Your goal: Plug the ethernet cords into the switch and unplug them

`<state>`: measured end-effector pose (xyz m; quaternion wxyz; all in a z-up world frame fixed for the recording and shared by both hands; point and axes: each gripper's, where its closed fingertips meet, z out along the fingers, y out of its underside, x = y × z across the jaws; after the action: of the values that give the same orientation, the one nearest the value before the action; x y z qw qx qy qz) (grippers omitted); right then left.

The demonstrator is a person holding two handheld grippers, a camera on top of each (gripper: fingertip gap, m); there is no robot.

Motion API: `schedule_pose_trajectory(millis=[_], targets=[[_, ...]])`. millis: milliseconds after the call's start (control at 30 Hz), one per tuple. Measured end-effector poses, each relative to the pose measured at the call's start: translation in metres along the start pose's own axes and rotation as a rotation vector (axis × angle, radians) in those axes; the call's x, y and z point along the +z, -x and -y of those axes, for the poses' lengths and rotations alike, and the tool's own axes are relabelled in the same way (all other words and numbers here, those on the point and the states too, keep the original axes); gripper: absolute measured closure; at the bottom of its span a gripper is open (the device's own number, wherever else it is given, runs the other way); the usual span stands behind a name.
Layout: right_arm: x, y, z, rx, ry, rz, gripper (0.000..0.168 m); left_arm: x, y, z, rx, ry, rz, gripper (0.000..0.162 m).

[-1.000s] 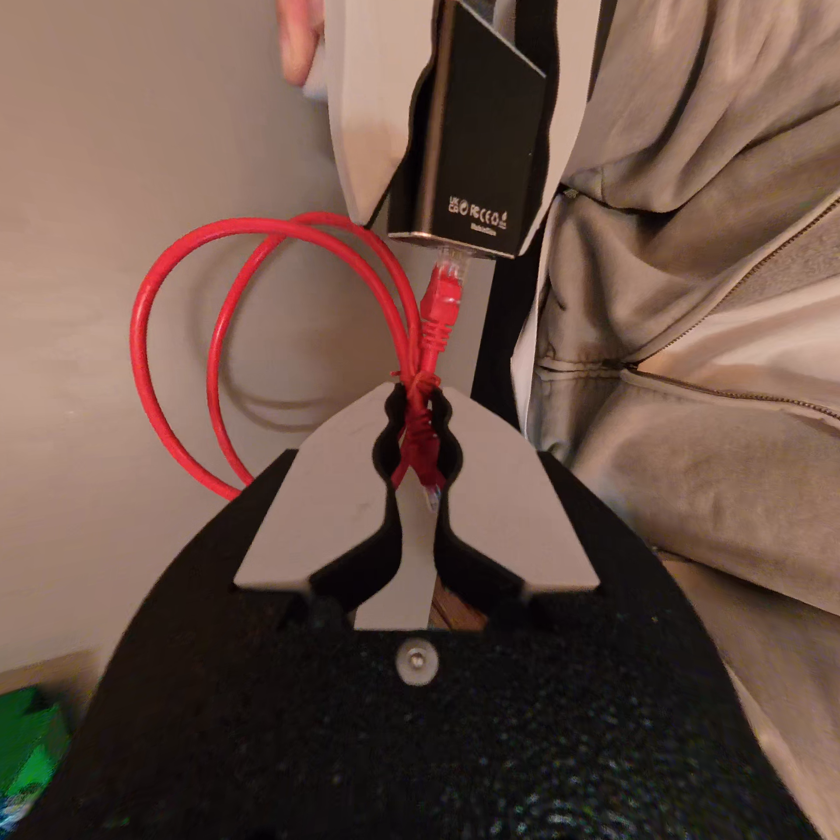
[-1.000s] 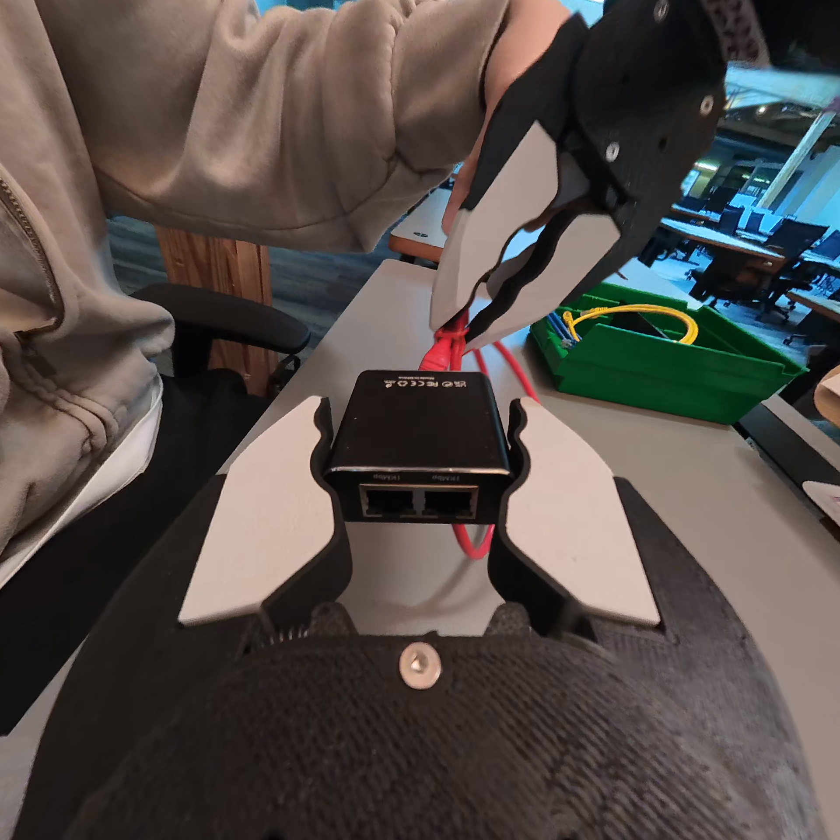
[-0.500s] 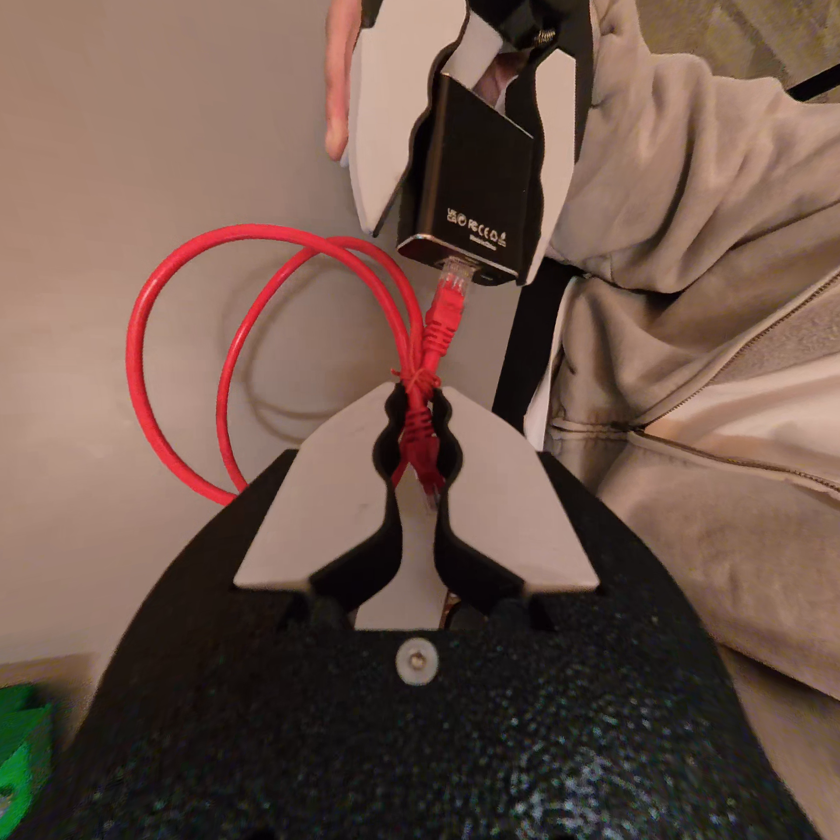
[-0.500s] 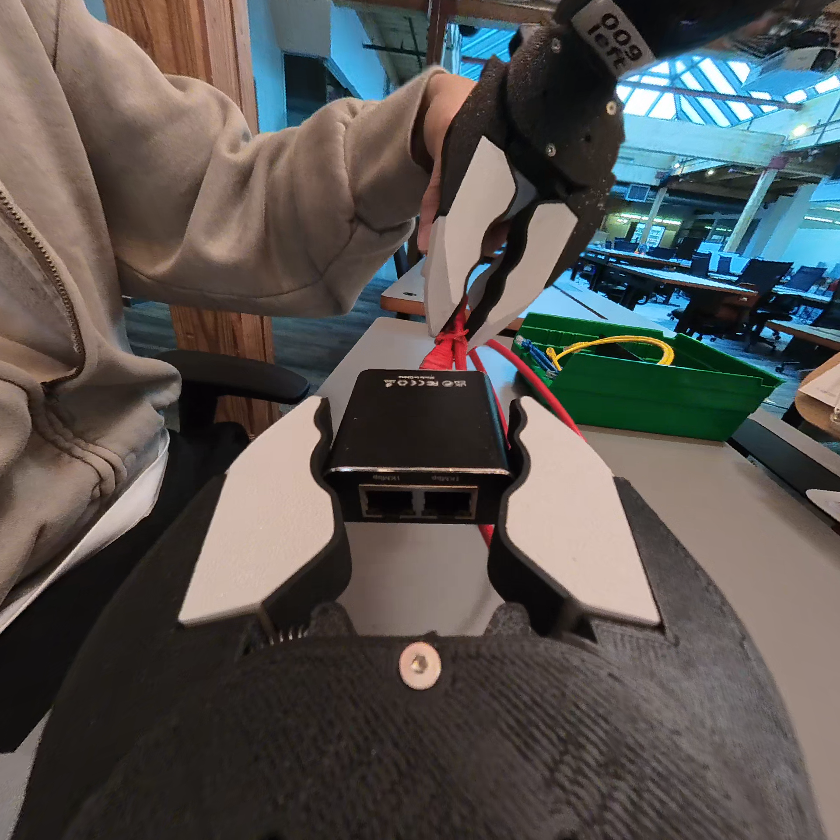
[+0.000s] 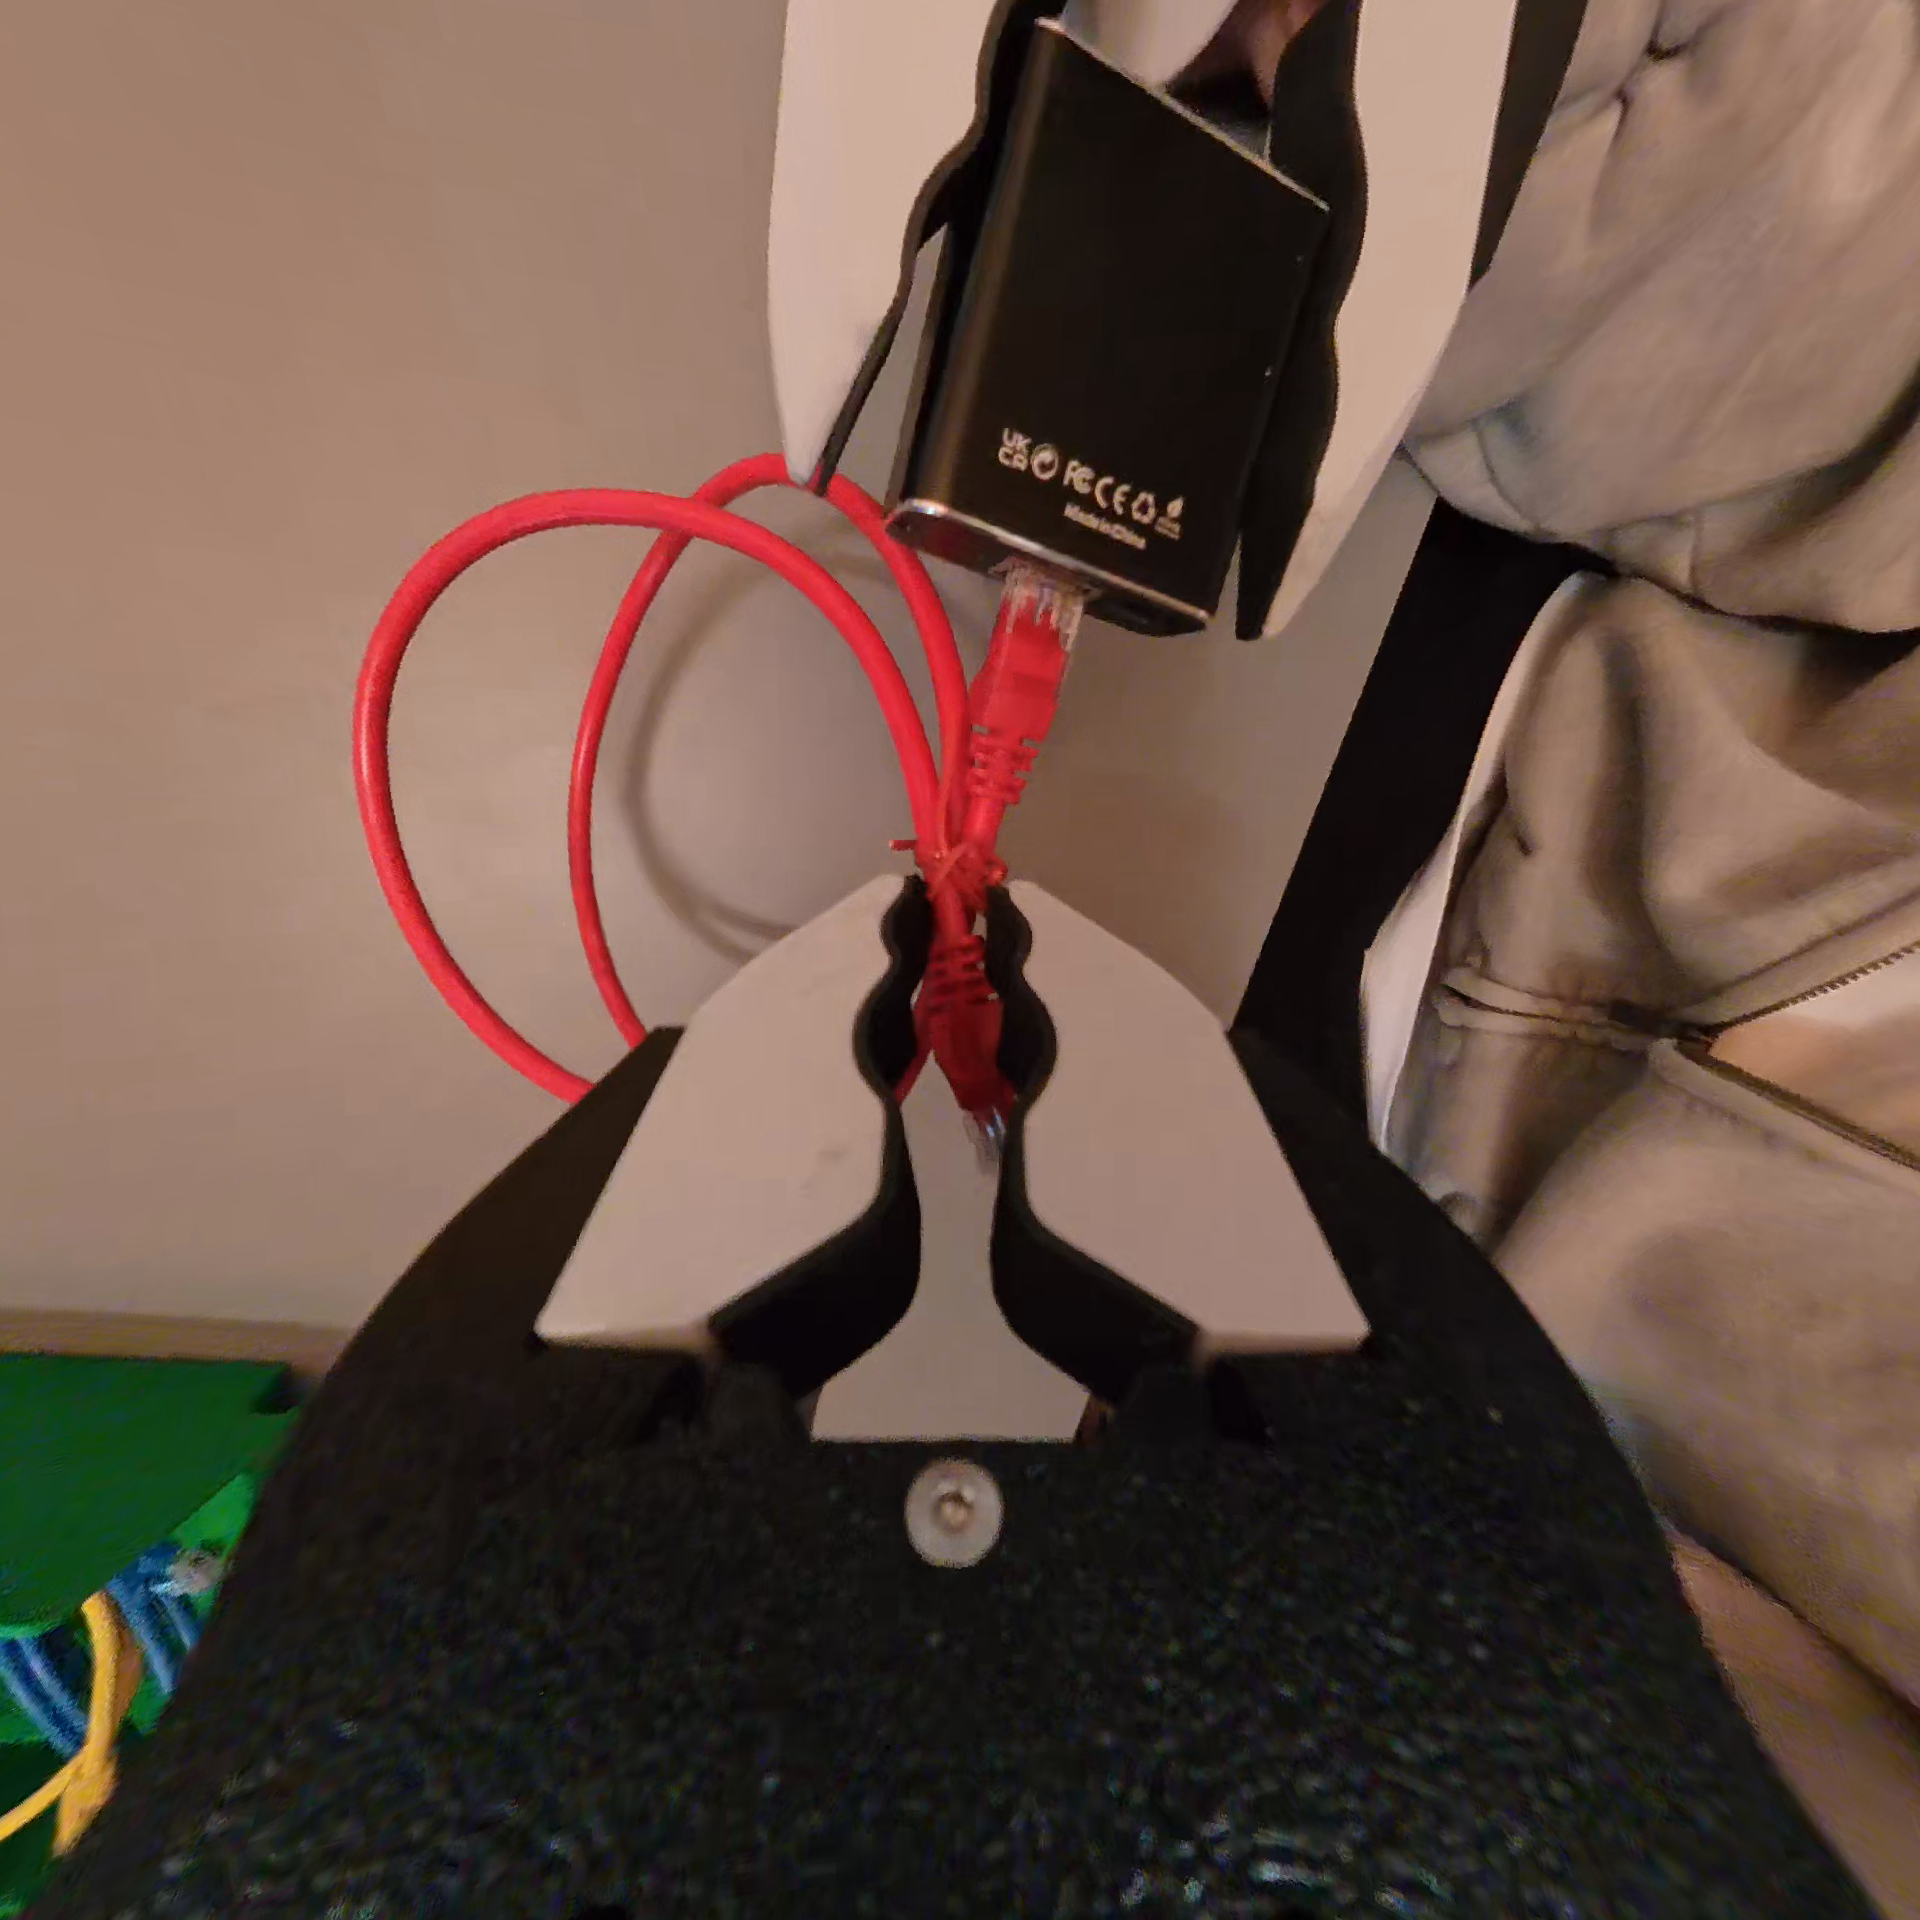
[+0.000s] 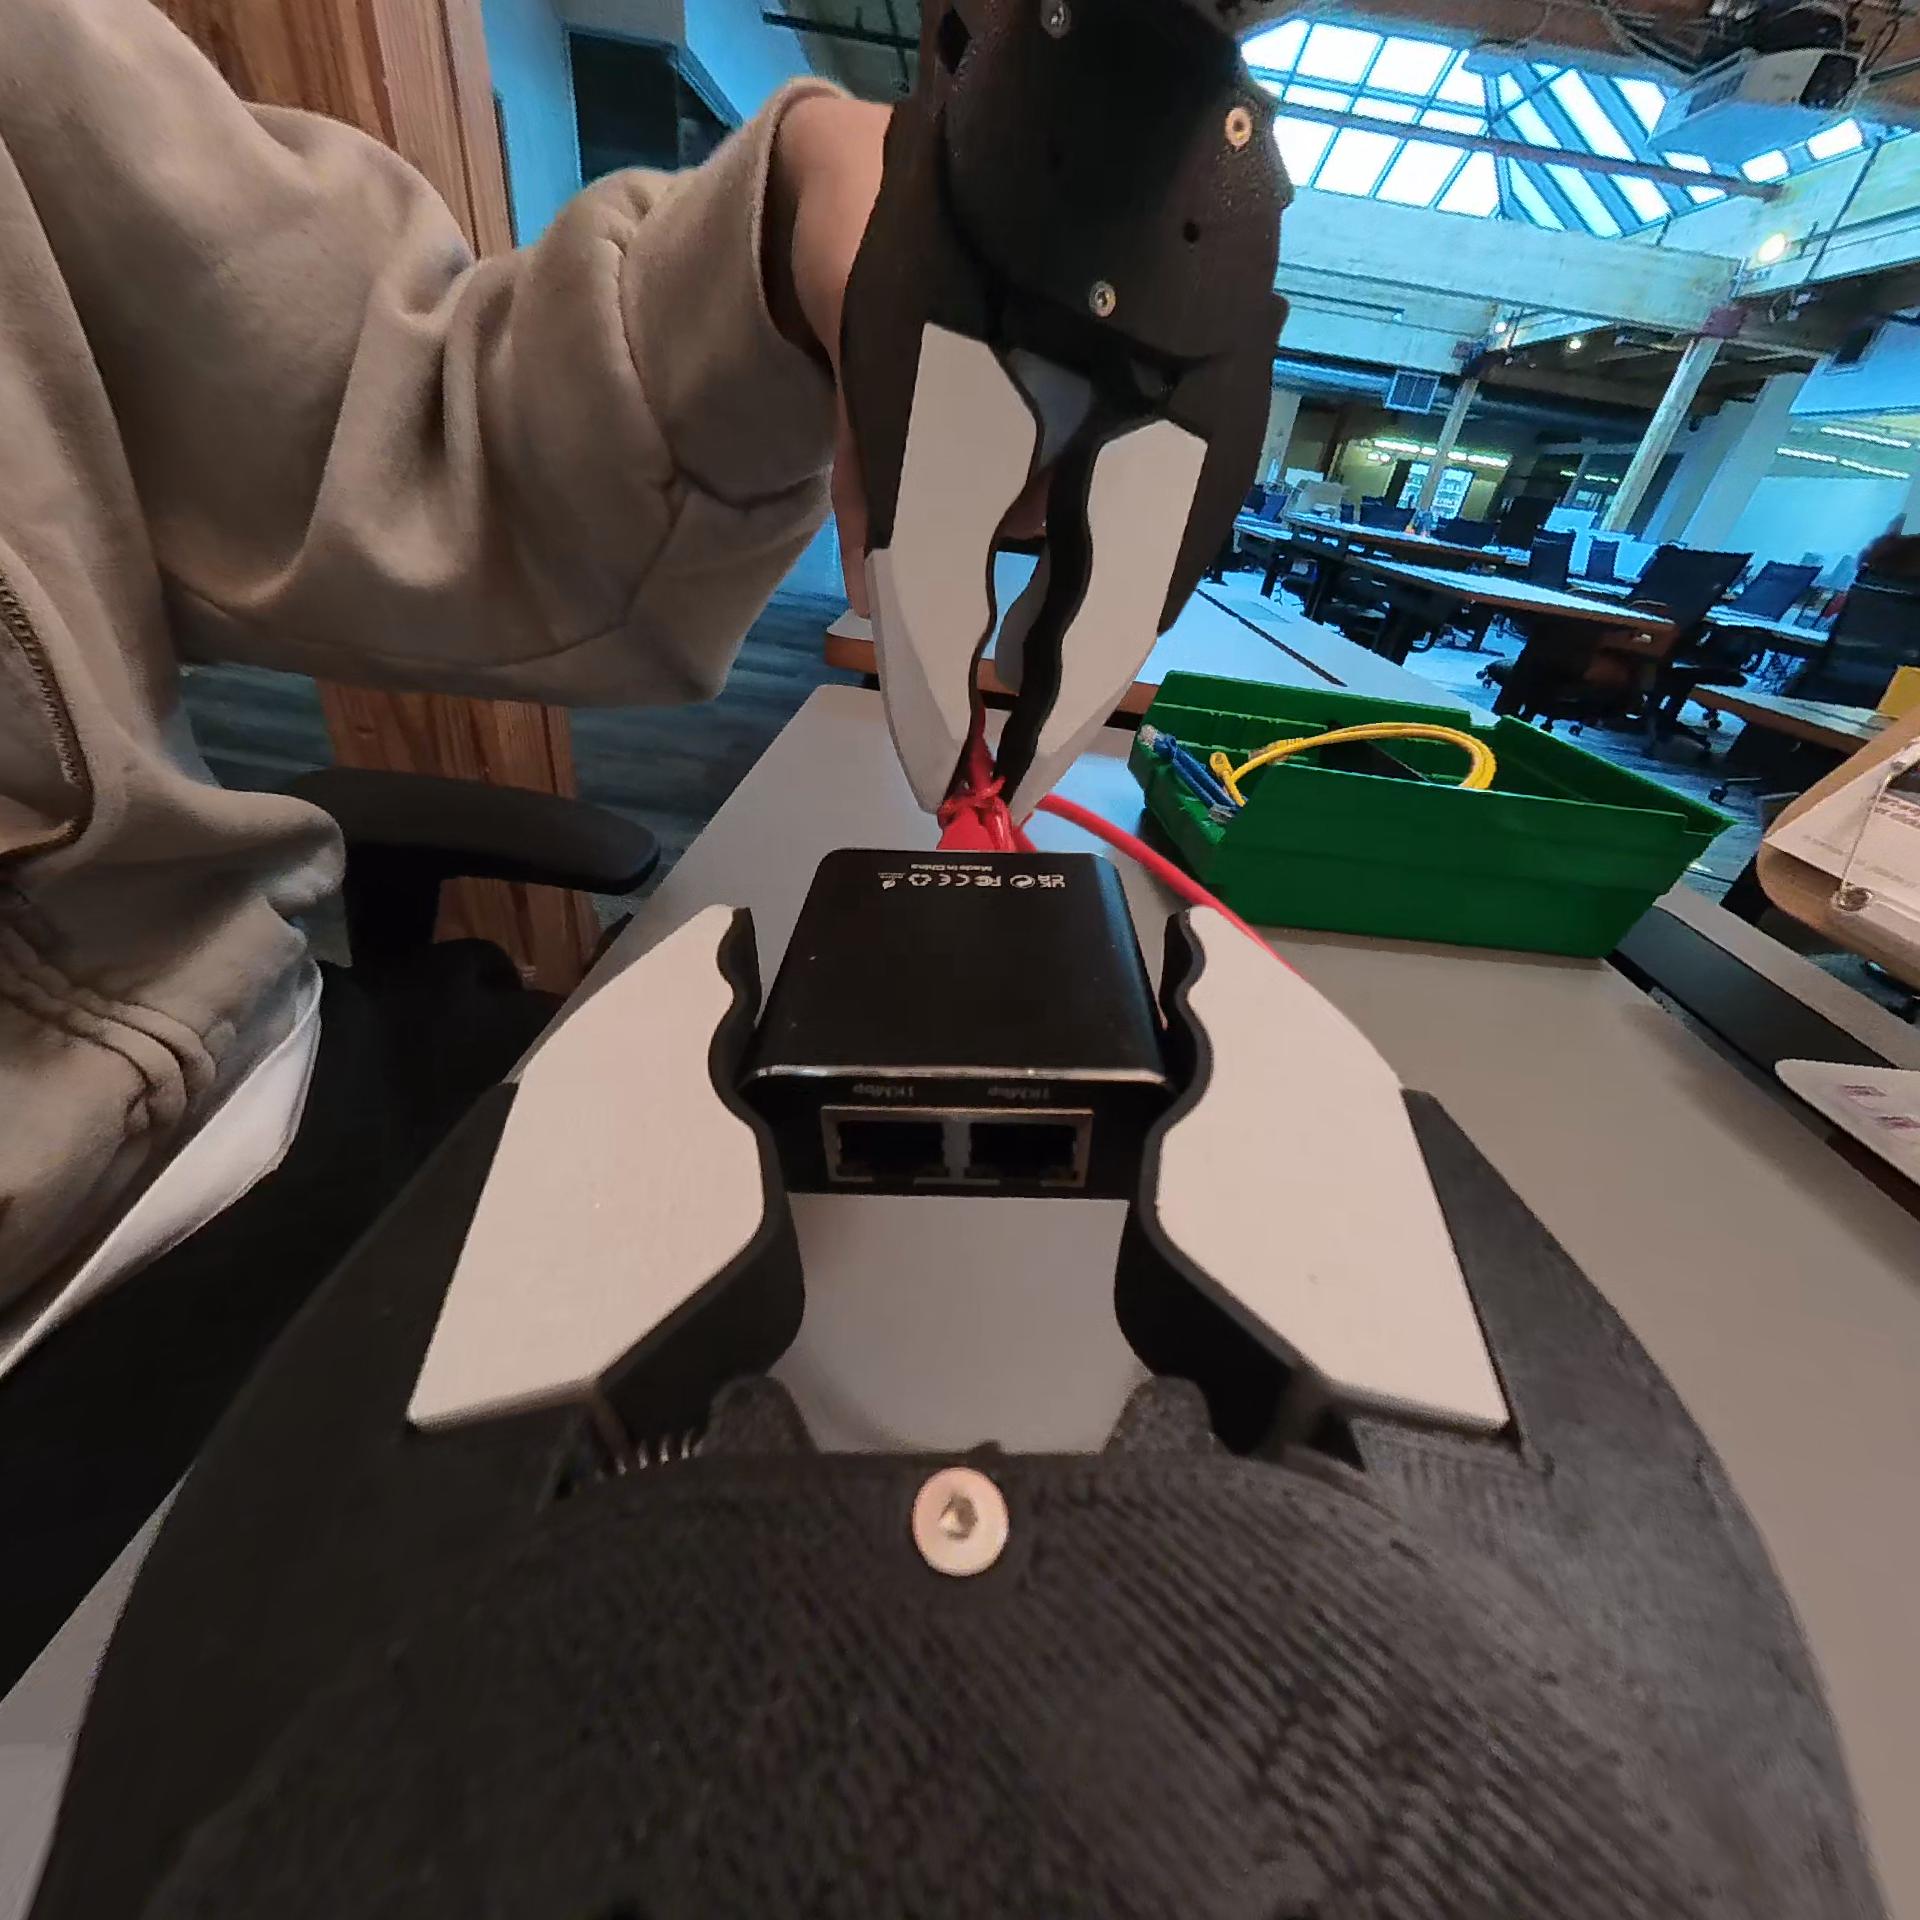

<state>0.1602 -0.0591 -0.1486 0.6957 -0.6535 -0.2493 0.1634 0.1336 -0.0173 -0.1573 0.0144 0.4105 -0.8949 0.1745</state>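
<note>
A: Cord (image 5: 966, 997) first. The left gripper (image 5: 951, 904) is clamped on the red cord where its loops are tied, right by the free plug, which sits between its fingers (image 5: 790, 1122). The other plug (image 5: 1023, 665) sits in a port on the far face of the switch (image 5: 1112, 353).

B: And the switch?

A: Pinched across its sides by the right gripper (image 6: 961, 935), held up over the table (image 6: 1662, 1195), near the edge closest to the person. Two empty ports face the right camera.

B: So what could go wrong?

A: The grip is on the bundle, not the seated plug. If the grippers pull apart, I'd expect the latch to hold, so the strain goes into the boot and the tie.

B: Could the switch slip?

A: Probably; its sides are smooth and a sideways tug might twist it out. The loops (image 5: 468, 779) hanging beside the switch could also snag a fingertip.

B: The bin (image 6: 1455, 862)?

A: Green, at the far side of the table, with a yellow cord (image 6: 1351, 743) in it, well apart.
</note>
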Motion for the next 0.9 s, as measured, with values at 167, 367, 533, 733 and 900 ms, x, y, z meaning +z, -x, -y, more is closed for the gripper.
schedule_pose_trajectory(millis=[167, 367, 533, 733, 900], targets=[[0.003, 0.0, -0.008, -0.014, 0.055, -0.005, 0.093, -0.002, 0.002, 0.001, 0.012, 0.018, 0.033, 0.152], [-0.001, -0.007, 0.0, 0.012, -0.012, -0.043, 0.092, 0.001, 0.008, 0.01, 0.081, -0.17, 0.026, 0.151], [-0.017, -0.014, 0.015, 0.046, -0.136, -0.071, 0.093, -0.025, 0.004, 0.038, 0.181, -0.628, 0.073, 0.144], [-0.013, -0.011, 0.013, 0.032, -0.114, -0.05, 0.093, -0.018, 0.007, 0.028, 0.309, -0.648, 0.287, 0.134], [-0.003, -0.004, 0.009, 0.022, -0.087, -0.009, 0.093, 0.003, 0.012, 0.022, 0.269, -0.561, 0.242, 0.133]])
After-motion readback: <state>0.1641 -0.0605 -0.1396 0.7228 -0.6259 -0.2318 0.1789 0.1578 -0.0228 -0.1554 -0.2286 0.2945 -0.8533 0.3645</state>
